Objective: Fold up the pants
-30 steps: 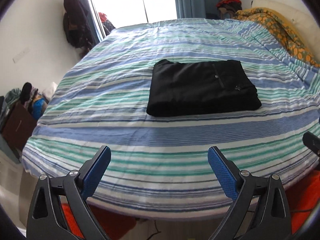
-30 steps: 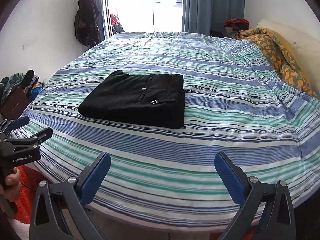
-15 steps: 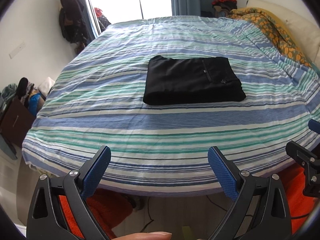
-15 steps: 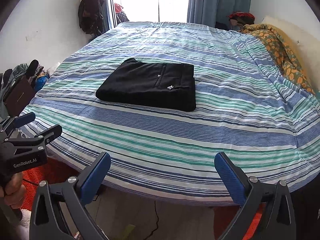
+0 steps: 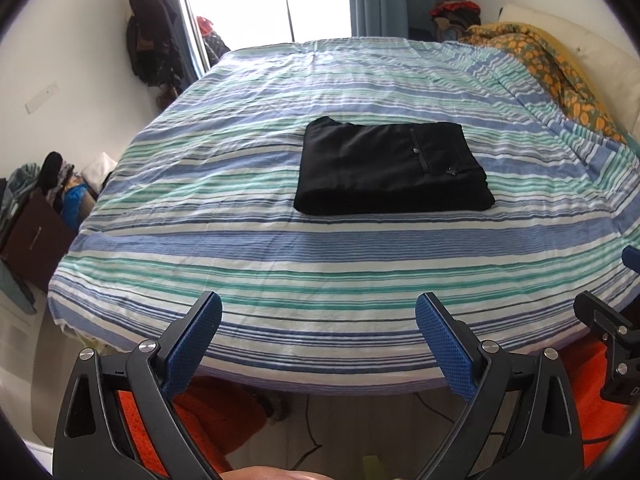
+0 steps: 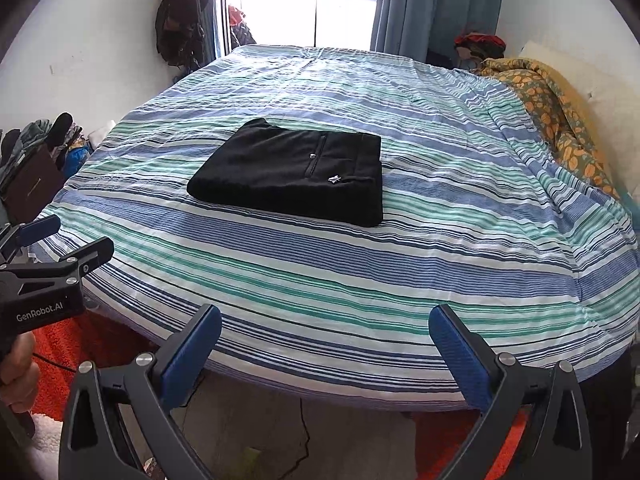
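Observation:
The black pants (image 5: 390,170) lie folded into a flat rectangle in the middle of the striped bed (image 5: 280,264); they also show in the right wrist view (image 6: 296,170). My left gripper (image 5: 318,322) is open and empty, held off the bed's near edge, well short of the pants. My right gripper (image 6: 326,330) is open and empty, also back past the near edge. In the right wrist view the left gripper (image 6: 60,244) shows at the left edge, and the right gripper shows at the right edge of the left wrist view (image 5: 616,320).
An orange patterned blanket (image 5: 560,72) and a pillow (image 5: 600,48) lie along the bed's right side. An orange rug (image 6: 72,344) covers the floor below the near edge. Bags and clothes (image 5: 36,200) sit at the left wall. Curtains and a bright window are beyond the bed.
Both grippers have pulled back from the bed and risen, so the pants look farther away and the bed's near edge and floor now show. The pants have not moved.

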A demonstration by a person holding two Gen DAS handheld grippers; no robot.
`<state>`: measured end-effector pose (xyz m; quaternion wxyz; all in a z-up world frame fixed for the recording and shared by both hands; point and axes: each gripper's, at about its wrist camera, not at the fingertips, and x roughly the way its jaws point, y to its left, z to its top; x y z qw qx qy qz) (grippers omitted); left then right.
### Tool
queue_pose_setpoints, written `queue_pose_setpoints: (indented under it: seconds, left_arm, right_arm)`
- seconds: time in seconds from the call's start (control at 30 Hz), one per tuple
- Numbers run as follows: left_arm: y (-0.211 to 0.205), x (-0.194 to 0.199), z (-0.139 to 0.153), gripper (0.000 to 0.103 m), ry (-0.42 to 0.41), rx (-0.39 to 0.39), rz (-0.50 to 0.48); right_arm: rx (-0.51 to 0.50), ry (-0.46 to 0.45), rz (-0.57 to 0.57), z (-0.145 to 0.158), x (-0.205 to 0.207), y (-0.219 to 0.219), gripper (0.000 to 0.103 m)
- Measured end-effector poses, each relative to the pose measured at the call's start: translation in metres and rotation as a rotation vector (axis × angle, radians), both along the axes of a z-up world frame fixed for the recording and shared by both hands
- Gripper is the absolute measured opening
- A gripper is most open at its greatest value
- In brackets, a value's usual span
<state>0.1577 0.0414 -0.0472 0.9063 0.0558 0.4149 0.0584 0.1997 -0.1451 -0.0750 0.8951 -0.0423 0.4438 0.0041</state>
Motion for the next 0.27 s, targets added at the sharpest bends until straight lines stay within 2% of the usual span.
queue_pose_setpoints:
  seconds: [0.17,0.27]
  left_arm:
    - [0.0009,-0.0022,0.0025,0.098,-0.007,-0.016,-0.005]
    - [-0.0026,-0.0059,0.0056,0.098,-0.033,0.017,0.005]
  right_arm:
    - [0.007,-0.014,-0.001,0.0032,-0.0018,-0.0003,0.102]
    - [0.013,-0.029,0.000,0.0080,-0.0033,0.0003,0.102]
